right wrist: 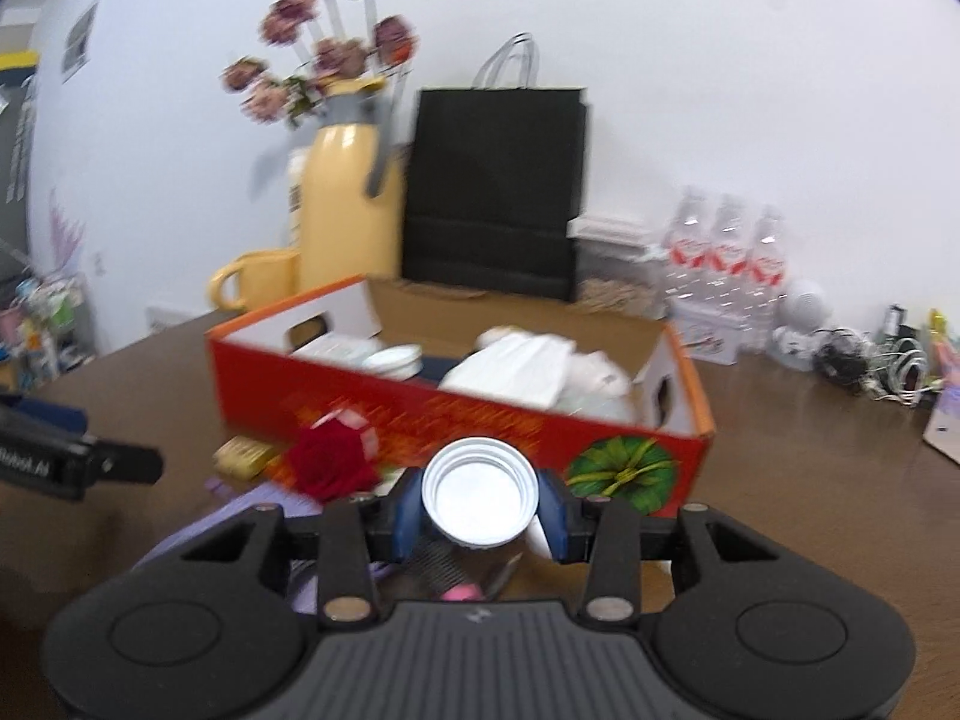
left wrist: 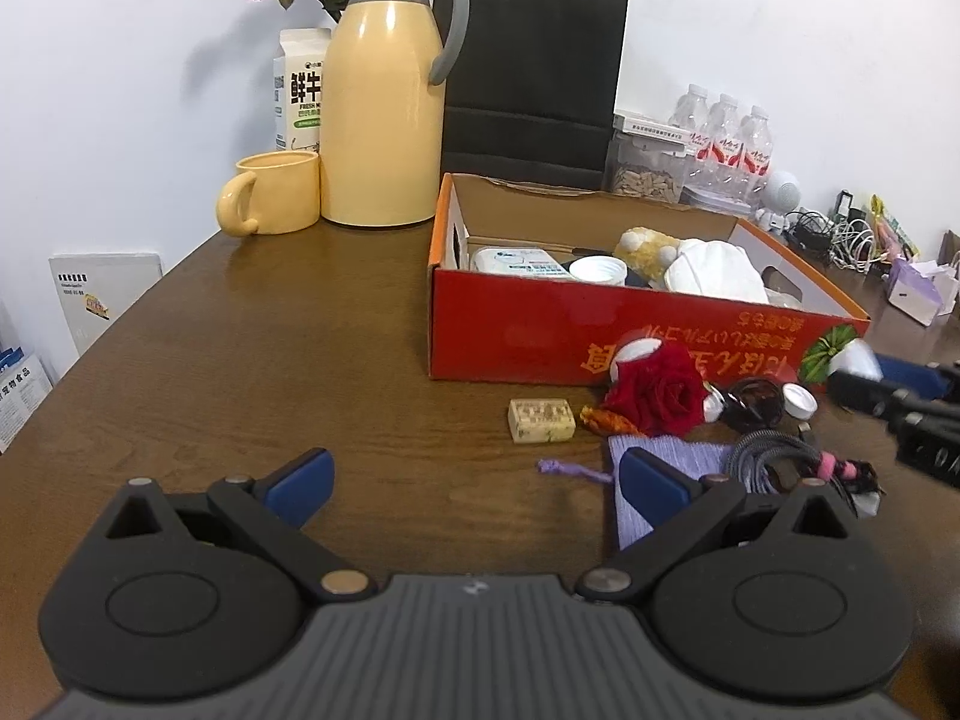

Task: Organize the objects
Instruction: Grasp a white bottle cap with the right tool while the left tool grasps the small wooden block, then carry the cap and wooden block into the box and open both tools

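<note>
My right gripper (right wrist: 480,501) is shut on a white ribbed cap (right wrist: 478,495), held just above the table in front of the red cardboard box (right wrist: 480,414). In the left wrist view the same gripper (left wrist: 870,375) comes in from the right edge, blurred, with the white cap (left wrist: 855,360) at its tip. My left gripper (left wrist: 474,480) hovers open over the table, holding nothing. A purple cloth (left wrist: 666,474) lies by its right finger. Near the box lie a red rose (left wrist: 660,393), a soap bar (left wrist: 542,419), a coiled cable (left wrist: 774,456) and a dark jar (left wrist: 753,405).
The box holds a wipes pack (left wrist: 519,262), a plush toy (left wrist: 648,252) and white cloth (left wrist: 714,270). Behind it stand a yellow thermos (left wrist: 384,108), a yellow mug (left wrist: 276,192), a milk carton (left wrist: 300,90), a black paper bag (left wrist: 534,72) and water bottles (left wrist: 726,138). Cables (left wrist: 840,240) pile at the right.
</note>
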Demonstrator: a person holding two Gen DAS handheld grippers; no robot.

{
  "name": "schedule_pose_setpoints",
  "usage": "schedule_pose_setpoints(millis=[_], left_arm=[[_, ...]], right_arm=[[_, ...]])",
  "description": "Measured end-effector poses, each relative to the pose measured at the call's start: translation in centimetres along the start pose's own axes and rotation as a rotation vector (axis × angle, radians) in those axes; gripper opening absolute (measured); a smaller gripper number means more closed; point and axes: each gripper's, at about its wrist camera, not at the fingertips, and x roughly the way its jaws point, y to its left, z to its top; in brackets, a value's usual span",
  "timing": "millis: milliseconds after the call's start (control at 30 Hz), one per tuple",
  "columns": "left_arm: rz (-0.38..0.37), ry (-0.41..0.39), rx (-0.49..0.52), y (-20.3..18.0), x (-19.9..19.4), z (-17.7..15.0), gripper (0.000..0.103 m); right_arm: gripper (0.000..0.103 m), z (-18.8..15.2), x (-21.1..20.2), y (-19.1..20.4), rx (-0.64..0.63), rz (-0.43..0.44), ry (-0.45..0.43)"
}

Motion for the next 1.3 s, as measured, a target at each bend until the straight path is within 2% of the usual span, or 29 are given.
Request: schedule_pose_setpoints(millis=[200,400,467,500,567,633,667,700,933,1300], left_arm=[[0.067,0.026,0.012,-1.3,3.4,1.5,0.102],[0.077,0.040,0.040,-2.9,5.4,1.6,0.087],[0.069,0.048,0.047,-3.1,5.8,1.6,0.075],[0.067,0.053,0.047,-3.2,6.0,1.6,0.072],[0.062,0.063,0.040,-3.2,6.4,1.6,0.057],[0.045,0.063,0.040,-3.2,6.5,1.5,0.048],[0.043,0.058,0.041,-3.2,6.5,1.5,0.038],[0.040,0.054,0.040,-3.2,6.5,1.5,0.032],[0.030,0.036,0.019,-2.9,6.1,1.4,0.031],[-0.004,-0.039,0.010,-2.8,3.8,1.7,0.031]], right_arm=[[0.039,0.1,1.3,-1.9,0.053,-0.065,-0.028],[0.039,-0.6,1.8,-2.6,0.076,-0.055,-0.016],[0.039,-0.8,1.8,-2.6,0.079,-0.051,-0.016],[0.039,-0.8,1.8,-2.6,0.079,-0.048,-0.015],[0.039,-0.9,1.8,-2.5,0.077,-0.043,-0.015],[0.039,-0.9,1.8,-2.3,0.071,-0.037,-0.014],[0.039,-1.0,1.8,-2.2,0.068,-0.035,-0.014],[0.039,-1.0,1.8,-2.1,0.064,-0.033,-0.011],[0.039,-1.2,1.8,-1.8,0.051,-0.029,-0.007],[0.039,-1.0,1.4,-1.6,0.044,-0.019,-0.026]])
